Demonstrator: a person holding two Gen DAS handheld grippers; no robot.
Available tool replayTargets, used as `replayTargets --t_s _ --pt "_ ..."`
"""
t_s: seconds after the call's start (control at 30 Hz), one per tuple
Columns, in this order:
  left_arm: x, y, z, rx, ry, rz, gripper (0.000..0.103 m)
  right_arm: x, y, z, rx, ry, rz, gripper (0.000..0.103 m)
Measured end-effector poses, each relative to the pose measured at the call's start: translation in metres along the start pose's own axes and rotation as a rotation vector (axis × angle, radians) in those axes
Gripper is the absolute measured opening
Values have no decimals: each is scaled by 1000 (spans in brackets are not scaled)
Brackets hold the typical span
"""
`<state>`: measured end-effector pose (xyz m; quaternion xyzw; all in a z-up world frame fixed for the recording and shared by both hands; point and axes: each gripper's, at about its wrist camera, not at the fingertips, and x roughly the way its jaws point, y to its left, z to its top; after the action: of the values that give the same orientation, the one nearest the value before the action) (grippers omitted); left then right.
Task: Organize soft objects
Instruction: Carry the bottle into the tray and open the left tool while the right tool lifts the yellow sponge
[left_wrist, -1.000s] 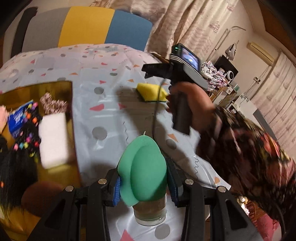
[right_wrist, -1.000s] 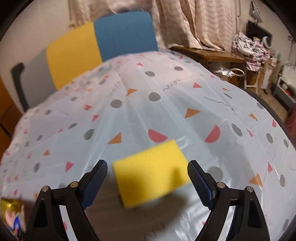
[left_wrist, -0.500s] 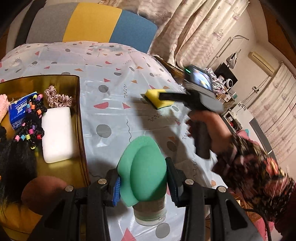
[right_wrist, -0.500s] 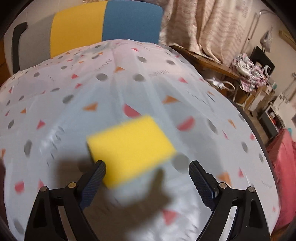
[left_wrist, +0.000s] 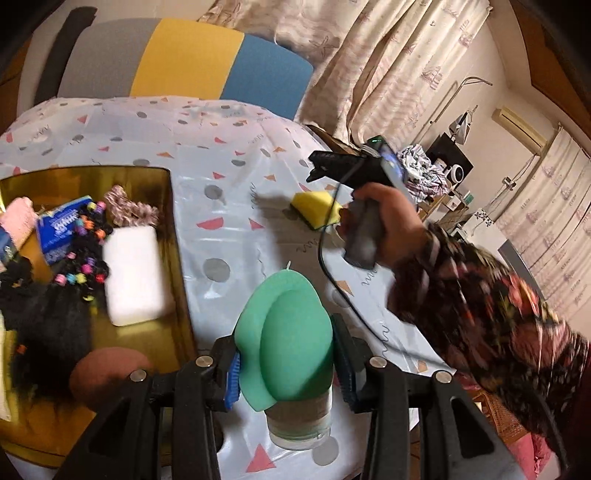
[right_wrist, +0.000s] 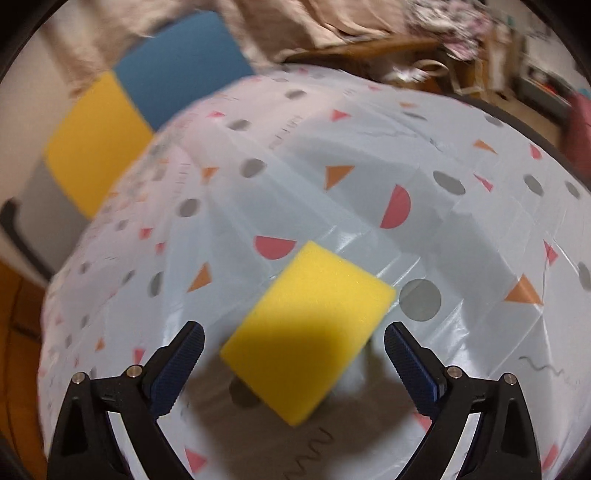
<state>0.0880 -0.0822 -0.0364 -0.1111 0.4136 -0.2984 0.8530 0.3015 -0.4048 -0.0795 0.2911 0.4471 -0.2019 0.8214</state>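
Left wrist view, left side of frame: gold tray (left_wrist: 173, 236) on the tabletop (left_wrist: 229, 221), holding a white sponge (left_wrist: 133, 275), beaded hair ties (left_wrist: 83, 243), a blue packet (left_wrist: 59, 229), a scrunchie (left_wrist: 129, 208), a brown puff (left_wrist: 107, 373) and something black and fuzzy I can't identify.

Bottom centre: my left hand-held gripper (left_wrist: 286, 365) is pinching a green sponge (left_wrist: 286, 332), pads pressed on both its sides. A clear cup (left_wrist: 299, 424) shows just below it.

Right of centre: my right hand (left_wrist: 388, 221) holds the other unit over the yellow sponge (left_wrist: 317, 208).

Right wrist view: my right hand-held gripper (right_wrist: 293, 354) is spread wide and its jaws are opening. The yellow sponge lies flat on the tabletop, lower centre of frame, between the fingers (right_wrist: 177, 365), and neither pad touches it.
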Motion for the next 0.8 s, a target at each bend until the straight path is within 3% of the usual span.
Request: replayTargets --t_s 0.07,0.17,0.27,0.57,0.8 --pt "-5 5 1 -11 -4 1 41 11 10 6 21 16 -33 99" --pt "-6 11 3 -27 -3 -5 41 27 26 11 -58 22 -137 99" --pt "-5 15 3 -37 -2 -12 41 37 29 5 -136 44 -194 87" --pt "-5 16 -4 -55 3 -33 41 9 0 -22 -163 20 -13 79" --pt "-16 16 -9 -61 -22 -34 41 -34 -21 -72 -158 0 142 79"
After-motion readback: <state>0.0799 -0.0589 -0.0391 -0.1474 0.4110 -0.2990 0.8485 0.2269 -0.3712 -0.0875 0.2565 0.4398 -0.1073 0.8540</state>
